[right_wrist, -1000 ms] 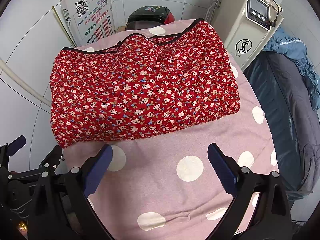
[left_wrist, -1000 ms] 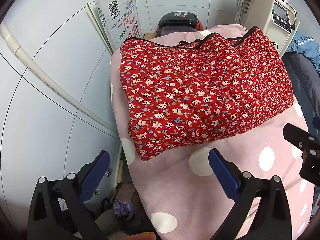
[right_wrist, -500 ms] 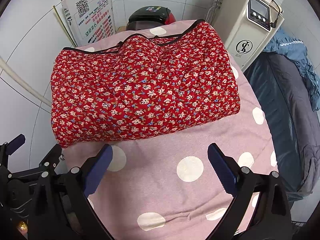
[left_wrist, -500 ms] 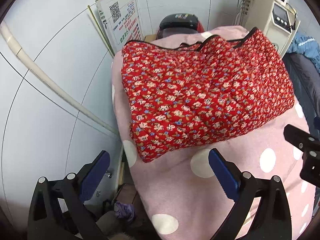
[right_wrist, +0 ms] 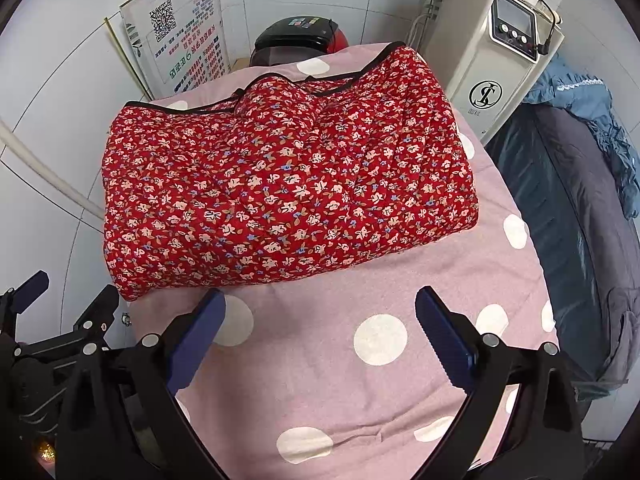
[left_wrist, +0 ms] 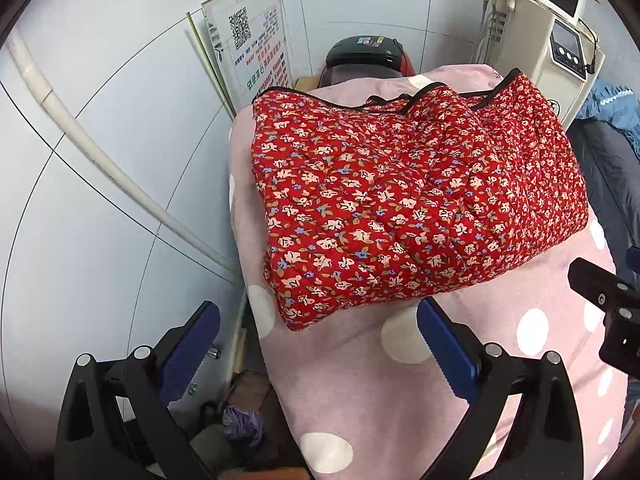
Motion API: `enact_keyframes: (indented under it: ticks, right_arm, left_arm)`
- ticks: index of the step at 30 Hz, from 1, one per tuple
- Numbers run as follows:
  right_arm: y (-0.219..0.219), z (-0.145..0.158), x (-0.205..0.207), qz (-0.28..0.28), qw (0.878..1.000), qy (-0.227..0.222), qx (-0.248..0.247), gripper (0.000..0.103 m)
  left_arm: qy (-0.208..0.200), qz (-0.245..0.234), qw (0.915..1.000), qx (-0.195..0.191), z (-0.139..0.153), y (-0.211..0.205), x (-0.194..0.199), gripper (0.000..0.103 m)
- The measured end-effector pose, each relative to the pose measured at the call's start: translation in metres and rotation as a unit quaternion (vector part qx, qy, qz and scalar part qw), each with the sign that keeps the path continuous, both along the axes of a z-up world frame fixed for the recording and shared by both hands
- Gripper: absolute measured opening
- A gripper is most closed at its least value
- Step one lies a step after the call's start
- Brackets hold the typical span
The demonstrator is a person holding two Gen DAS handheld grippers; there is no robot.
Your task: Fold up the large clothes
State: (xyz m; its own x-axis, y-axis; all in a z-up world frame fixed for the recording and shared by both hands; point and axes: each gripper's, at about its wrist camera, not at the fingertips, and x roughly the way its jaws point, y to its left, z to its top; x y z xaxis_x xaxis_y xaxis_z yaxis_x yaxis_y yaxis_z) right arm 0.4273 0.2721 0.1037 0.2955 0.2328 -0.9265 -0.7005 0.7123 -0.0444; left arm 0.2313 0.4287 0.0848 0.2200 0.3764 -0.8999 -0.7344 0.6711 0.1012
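A red quilted garment with a small flower print [left_wrist: 408, 200] [right_wrist: 288, 188] lies folded into a thick rectangle on a pink bed cover with white dots [left_wrist: 400, 392] [right_wrist: 340, 360]. Black piping runs along the garment's far edge. My left gripper [left_wrist: 318, 344] stands open in front of the near left corner of the garment, above the bed's left edge, holding nothing. My right gripper [right_wrist: 320, 330] is open too, hovering over the bare cover just short of the garment's near edge. The right gripper's body shows at the right edge of the left wrist view.
A white tiled wall with a pipe [left_wrist: 100, 160] runs along the left. A printed sign [right_wrist: 180, 52] and a black and red appliance [right_wrist: 300, 36] stand behind the bed. A white machine with a screen [right_wrist: 492, 60] and dark bedding with blue cloth [right_wrist: 568, 184] lie to the right.
The left wrist view has shifted slightly left and back, so the garment sits a little further right in it. The right gripper has barely moved. Both stayed open.
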Motion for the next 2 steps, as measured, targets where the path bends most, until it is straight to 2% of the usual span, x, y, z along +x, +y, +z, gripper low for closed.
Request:
enact_keyframes:
  ticks: [2]
  right_arm:
    - [-0.0006,0.0009,-0.0001,0.000,1.000,-0.001,0.001,0.095]
  left_arm:
    - [0.003,-0.004,1.0000,-0.002,-0.0013,-0.0001,0.0007,0.097]
